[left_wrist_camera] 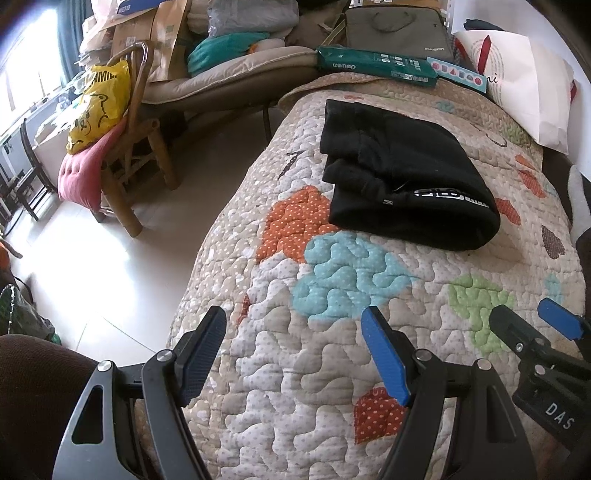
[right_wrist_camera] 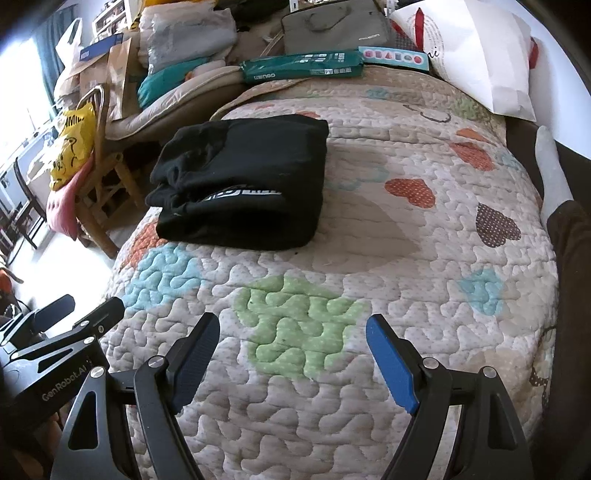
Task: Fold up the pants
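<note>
Black pants (left_wrist_camera: 402, 177) lie folded into a compact bundle on the quilted bedspread (left_wrist_camera: 295, 369), a white printed band showing on the near fold. In the right wrist view the same pants (right_wrist_camera: 243, 181) sit up and left of centre. My left gripper (left_wrist_camera: 295, 354) hovers open over the quilt well short of the pants, nothing between its fingers. My right gripper (right_wrist_camera: 293, 354) is likewise open and empty above a green patch. Each gripper shows at the edge of the other's view: the right gripper (left_wrist_camera: 532, 325) and the left gripper (right_wrist_camera: 70, 314).
The bed's left edge drops to a pale floor (left_wrist_camera: 110, 266). A wooden chair (left_wrist_camera: 125, 155) with a yellow bag (left_wrist_camera: 99, 107) and pink cushion stands there. A green box (left_wrist_camera: 376, 66), a grey bag (left_wrist_camera: 399, 33) and a white pillow (left_wrist_camera: 528, 88) line the far end. A person's socked foot (right_wrist_camera: 552, 166) rests at right.
</note>
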{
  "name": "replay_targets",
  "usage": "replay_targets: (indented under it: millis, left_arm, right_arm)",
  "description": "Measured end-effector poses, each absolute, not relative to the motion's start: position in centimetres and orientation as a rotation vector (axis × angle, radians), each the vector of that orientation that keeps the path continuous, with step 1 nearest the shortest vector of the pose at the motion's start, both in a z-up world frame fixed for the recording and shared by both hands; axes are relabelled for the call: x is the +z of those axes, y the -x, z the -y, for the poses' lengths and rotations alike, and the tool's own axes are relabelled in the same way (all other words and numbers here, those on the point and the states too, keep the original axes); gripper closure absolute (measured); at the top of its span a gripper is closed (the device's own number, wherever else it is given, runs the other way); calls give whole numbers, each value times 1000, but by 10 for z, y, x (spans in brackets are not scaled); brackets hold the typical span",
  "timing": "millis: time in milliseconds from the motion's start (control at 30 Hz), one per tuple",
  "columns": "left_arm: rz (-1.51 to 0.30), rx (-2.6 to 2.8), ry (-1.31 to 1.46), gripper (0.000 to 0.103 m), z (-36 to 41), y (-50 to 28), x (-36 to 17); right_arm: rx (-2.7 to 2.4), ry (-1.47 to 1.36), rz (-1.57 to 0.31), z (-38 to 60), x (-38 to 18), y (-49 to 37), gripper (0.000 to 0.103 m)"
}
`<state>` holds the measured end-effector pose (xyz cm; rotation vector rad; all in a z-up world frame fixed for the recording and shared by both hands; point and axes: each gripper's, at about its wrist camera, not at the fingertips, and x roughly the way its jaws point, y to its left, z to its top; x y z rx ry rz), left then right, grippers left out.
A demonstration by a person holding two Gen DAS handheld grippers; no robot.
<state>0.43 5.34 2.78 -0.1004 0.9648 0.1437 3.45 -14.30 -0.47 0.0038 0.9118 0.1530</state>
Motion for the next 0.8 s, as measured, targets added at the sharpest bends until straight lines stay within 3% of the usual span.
replay_targets:
  millis: [800]
  left_arm:
    - [-955,139,113,28,-58,-3,30]
  right_arm:
    - [102,-1,-922,142,-5,-43,17]
